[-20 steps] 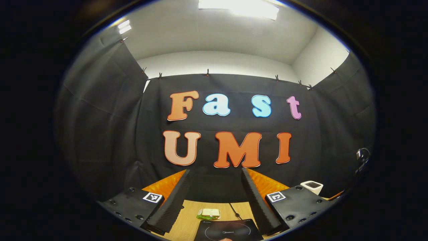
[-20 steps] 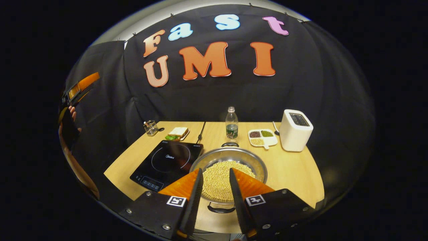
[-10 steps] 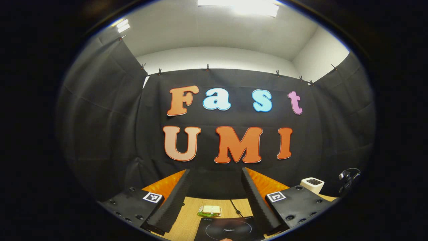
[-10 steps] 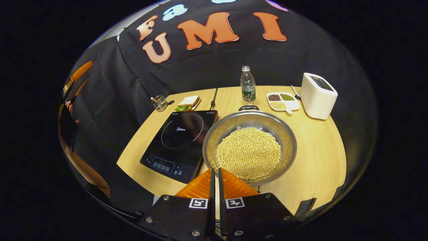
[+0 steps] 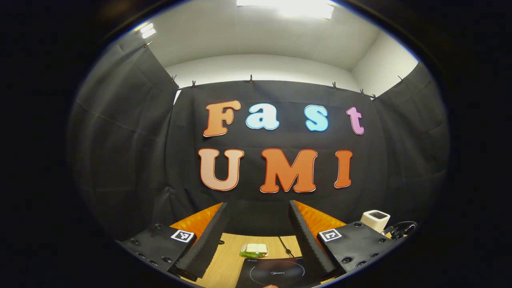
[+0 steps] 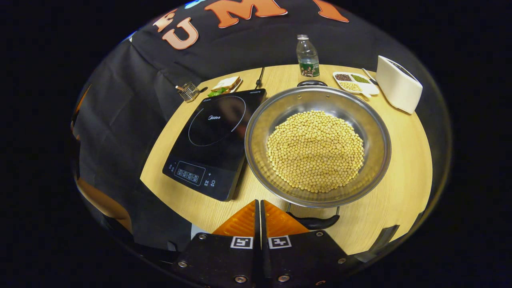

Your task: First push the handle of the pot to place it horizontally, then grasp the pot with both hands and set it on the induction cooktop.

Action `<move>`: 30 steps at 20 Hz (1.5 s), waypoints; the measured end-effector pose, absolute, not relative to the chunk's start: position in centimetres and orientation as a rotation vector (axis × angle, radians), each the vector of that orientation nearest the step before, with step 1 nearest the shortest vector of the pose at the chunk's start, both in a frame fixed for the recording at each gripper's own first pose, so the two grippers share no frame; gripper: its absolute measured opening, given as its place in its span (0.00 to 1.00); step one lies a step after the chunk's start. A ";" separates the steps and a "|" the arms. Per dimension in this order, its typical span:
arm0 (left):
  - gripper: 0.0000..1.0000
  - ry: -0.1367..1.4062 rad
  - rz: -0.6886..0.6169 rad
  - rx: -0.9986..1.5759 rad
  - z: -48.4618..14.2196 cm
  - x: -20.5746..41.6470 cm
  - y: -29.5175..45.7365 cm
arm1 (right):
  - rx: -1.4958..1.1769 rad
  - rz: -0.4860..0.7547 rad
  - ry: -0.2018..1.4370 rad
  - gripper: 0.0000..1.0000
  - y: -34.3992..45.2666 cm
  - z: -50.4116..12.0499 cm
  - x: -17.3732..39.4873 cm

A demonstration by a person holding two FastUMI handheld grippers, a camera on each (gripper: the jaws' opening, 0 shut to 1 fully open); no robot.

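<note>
The pot [image 6: 318,146], metal, rigid and likely heavy with beans [image 6: 316,150], is sitting on the worktop [image 6: 404,160] right of the induction cooktop [image 6: 214,142], touching its edge. Its near handle [image 6: 314,221] and far handle [image 6: 312,83] are offering the holds. The right gripper [image 6: 259,208], fingers pressed together and empty, is hovering beside the near handle; the left gripper [image 5: 256,236] is hanging wide open. The bottle [image 6: 307,56] and toaster [image 6: 398,90] are standing beyond, away from the leftward path.

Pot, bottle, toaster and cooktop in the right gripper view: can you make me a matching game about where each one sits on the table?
Things:
1. pot
2. water bottle
3. toaster
4. induction cooktop

Places:
A. far right part of the table
B. left of the pot, nothing on it
C. at the back edge, behind the pot's far handle
D. middle of the table, full of yellow beans

Pairs: 1-D, 2-C, 3-A, 4-B
</note>
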State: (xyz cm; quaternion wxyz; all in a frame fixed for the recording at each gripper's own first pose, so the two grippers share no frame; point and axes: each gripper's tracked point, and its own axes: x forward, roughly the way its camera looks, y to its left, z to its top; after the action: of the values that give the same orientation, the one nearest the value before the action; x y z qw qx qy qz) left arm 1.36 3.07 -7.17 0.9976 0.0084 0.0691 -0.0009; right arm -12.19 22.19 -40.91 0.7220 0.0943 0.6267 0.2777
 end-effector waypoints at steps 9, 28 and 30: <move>0.98 0.161 0.016 0.036 -7.7 1.3 4.0 | 0.191 0.597 1.494 0.00 22.6 -44.4 -13.0; 0.97 0.201 -0.025 0.019 -9.3 2.8 1.5 | 0.223 0.449 1.549 0.00 16.3 -47.3 -11.9; 0.98 0.208 -0.033 0.011 -9.7 2.9 1.2 | 0.226 0.422 1.549 0.00 15.0 -47.6 -11.4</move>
State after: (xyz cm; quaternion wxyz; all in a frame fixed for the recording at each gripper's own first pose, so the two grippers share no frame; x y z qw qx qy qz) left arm 2.86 1.16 -9.70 0.9944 0.0055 0.1039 -0.0164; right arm -11.37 15.05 -47.63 0.6888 0.1011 0.6926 0.1888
